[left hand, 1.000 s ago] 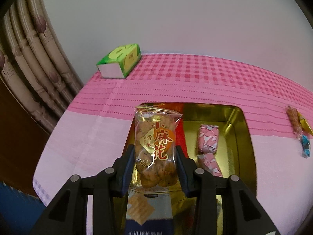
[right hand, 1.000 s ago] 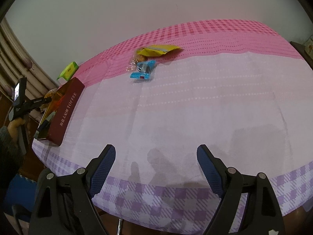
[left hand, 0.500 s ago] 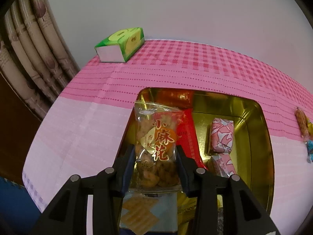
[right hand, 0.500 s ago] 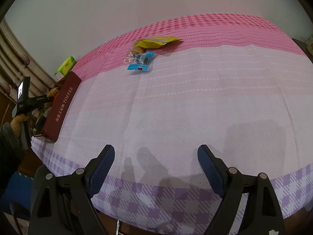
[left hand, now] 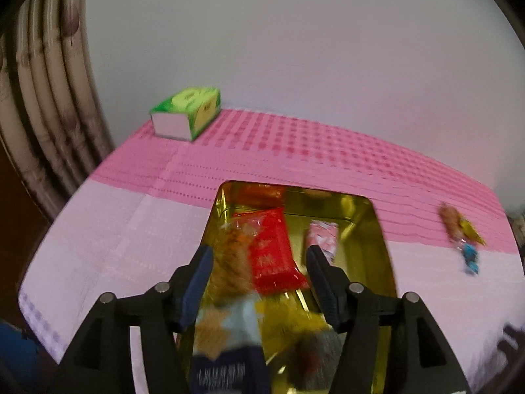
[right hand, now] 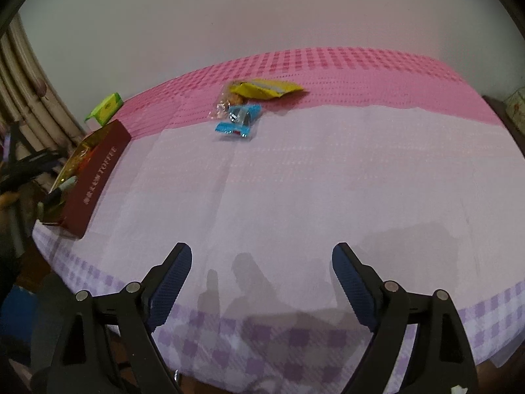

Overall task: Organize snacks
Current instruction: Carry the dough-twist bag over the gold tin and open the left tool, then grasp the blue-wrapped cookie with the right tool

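My left gripper (left hand: 259, 259) is open above the gold tin (left hand: 380, 239). The clear packet of fried twists (left hand: 233, 262) lies blurred in the tin between the fingers, beside a red packet (left hand: 272, 256) and a pink candy (left hand: 323, 238). My right gripper (right hand: 261, 269) is open and empty above the table's near edge. Far ahead of it lie a blue candy (right hand: 239, 121), a yellow packet (right hand: 265, 89) and a clear packet (right hand: 226, 103). The tin shows at the left in the right wrist view (right hand: 95, 174).
A green tissue box (left hand: 185, 116) stands at the back left corner, also in the right wrist view (right hand: 106, 108). Curtains (left hand: 42, 98) hang left of the table. The pink and white cloth (right hand: 311, 180) covers the table. Loose snacks (left hand: 459, 236) lie right of the tin.
My left gripper has opened and let go of the fried twists packet, which has dropped into the tin. My right gripper has stayed open and shifted slightly.
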{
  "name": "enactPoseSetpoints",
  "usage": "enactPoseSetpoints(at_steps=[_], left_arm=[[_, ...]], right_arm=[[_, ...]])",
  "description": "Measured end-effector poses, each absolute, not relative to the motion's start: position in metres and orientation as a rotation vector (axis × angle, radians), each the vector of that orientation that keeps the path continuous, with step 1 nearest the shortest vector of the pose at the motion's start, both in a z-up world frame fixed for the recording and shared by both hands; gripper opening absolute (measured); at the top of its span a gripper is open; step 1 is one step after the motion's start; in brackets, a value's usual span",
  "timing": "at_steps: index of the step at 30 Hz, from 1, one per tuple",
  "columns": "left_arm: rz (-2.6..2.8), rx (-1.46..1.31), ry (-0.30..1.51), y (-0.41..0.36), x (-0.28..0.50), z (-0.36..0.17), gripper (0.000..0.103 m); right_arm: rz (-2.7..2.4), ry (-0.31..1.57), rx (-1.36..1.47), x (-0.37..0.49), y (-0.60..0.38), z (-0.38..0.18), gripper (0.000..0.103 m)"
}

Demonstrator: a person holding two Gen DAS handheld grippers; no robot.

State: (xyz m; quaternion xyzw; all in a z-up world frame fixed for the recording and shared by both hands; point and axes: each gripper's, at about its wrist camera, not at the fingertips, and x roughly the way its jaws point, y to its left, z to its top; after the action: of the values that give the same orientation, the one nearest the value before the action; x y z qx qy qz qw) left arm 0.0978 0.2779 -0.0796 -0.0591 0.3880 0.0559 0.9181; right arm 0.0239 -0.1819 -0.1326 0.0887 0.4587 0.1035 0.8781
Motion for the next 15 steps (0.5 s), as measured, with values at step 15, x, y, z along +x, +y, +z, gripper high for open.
enactPoseSetpoints(at_steps=[15], left_arm=[[-0.05, -0.306, 0.702, 0.23, -0.062, -0.052, 0.064]], right_arm=[[0.14, 0.895, 0.101, 0.168, -0.122, -0.125, 0.084]])
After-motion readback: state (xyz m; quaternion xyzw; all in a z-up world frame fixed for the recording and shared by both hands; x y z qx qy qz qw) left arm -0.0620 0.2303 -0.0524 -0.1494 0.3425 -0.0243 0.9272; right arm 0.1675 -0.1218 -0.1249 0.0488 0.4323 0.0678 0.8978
